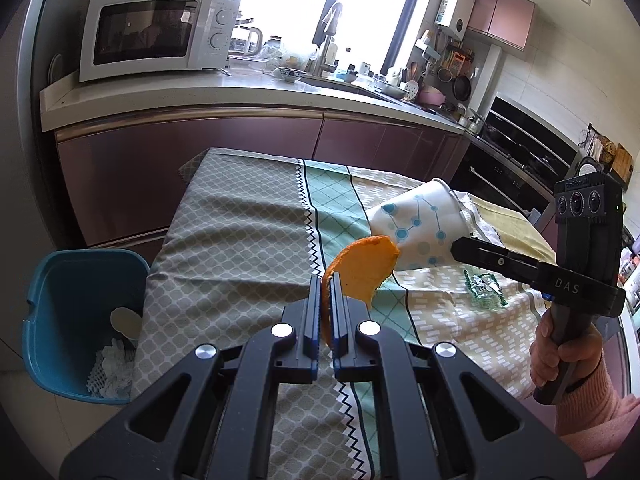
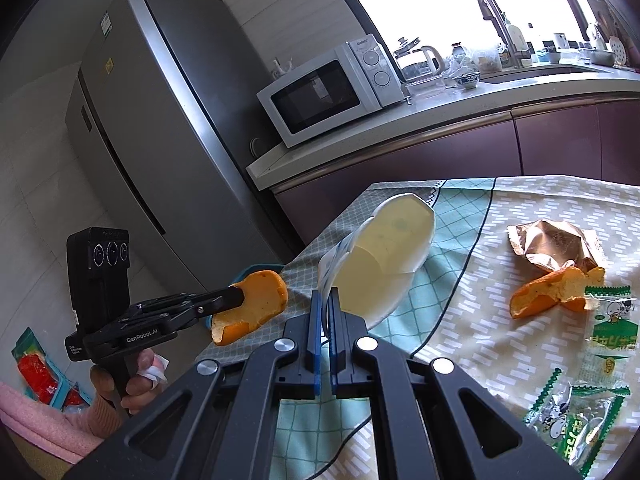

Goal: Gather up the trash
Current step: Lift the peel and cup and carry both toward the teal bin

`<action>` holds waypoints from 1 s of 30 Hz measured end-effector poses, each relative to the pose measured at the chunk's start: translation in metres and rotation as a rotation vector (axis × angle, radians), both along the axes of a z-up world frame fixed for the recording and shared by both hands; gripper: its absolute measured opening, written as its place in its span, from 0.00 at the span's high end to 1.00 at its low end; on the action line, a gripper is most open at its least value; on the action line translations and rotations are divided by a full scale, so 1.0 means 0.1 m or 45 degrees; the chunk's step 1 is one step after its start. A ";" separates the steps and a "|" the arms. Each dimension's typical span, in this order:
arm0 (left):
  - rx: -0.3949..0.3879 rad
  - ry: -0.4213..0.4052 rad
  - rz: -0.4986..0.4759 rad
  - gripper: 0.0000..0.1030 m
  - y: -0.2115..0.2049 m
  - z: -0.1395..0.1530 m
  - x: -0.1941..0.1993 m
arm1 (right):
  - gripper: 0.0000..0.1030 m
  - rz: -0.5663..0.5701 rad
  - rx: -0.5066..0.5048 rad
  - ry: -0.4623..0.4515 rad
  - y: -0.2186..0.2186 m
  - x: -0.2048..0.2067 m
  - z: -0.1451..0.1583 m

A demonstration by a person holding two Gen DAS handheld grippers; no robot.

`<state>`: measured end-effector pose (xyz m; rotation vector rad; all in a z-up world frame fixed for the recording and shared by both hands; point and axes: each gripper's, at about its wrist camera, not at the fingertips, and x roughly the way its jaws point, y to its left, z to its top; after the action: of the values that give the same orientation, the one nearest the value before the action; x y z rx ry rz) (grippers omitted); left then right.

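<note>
My left gripper [image 1: 330, 280] is shut on a piece of orange peel [image 1: 360, 270], held above the patterned tablecloth [image 1: 240, 232]. From the right wrist view the same left gripper [image 2: 236, 296] shows with the peel [image 2: 252, 306] near the table's left edge. My right gripper [image 2: 325, 298] is shut on the rim of a white paper cup [image 2: 384, 256], which tilts with its mouth toward the camera. In the left wrist view the cup [image 1: 420, 228] has blue dots and hangs from the right gripper [image 1: 456, 248]. A blue bin [image 1: 76, 320] stands on the floor left of the table.
On the cloth lie another orange peel [image 2: 552, 292], a crumpled foil bag [image 2: 556, 244] and green snack wrappers [image 2: 580, 420], one wrapper [image 1: 486, 290] also in the left wrist view. The bin holds white foam netting [image 1: 110, 372]. Behind are a counter with a microwave [image 1: 156, 34] and a fridge [image 2: 160, 120].
</note>
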<state>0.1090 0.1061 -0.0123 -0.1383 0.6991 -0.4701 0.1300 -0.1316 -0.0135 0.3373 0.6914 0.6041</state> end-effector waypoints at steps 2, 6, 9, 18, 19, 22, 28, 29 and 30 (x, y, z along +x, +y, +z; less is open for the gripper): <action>-0.001 -0.004 0.018 0.95 0.07 0.00 0.00 | 0.98 0.021 -0.004 0.002 0.07 0.03 0.00; 0.002 -0.005 0.073 0.95 0.26 0.00 -0.01 | 0.98 0.068 -0.002 0.003 0.20 0.09 0.01; 0.006 -0.001 0.125 0.95 0.44 -0.01 -0.01 | 0.98 0.101 -0.005 0.001 0.31 0.14 0.02; 0.009 0.005 0.299 0.95 1.00 -0.01 -0.04 | 0.98 0.217 0.000 0.011 0.71 0.30 0.00; 0.011 0.004 0.315 0.95 1.06 -0.02 -0.04 | 0.98 0.233 0.000 0.013 0.75 0.32 0.01; 0.015 0.005 0.361 0.95 1.22 -0.02 -0.05 | 0.98 0.274 -0.011 0.014 0.91 0.38 0.02; 0.021 0.019 0.445 0.95 1.53 -0.07 -0.04 | 0.98 0.355 -0.021 0.022 1.22 0.45 0.03; 0.019 0.024 0.456 0.95 1.57 -0.08 -0.03 | 0.98 0.367 -0.022 0.026 1.28 0.46 0.03; 0.017 0.031 0.467 0.95 1.62 -0.09 -0.02 | 0.98 0.379 -0.026 0.028 1.32 0.48 0.03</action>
<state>0.1070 0.2679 -0.0216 -0.2548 0.6823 -0.1130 0.1775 0.0007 -0.0105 0.2232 0.7750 0.8758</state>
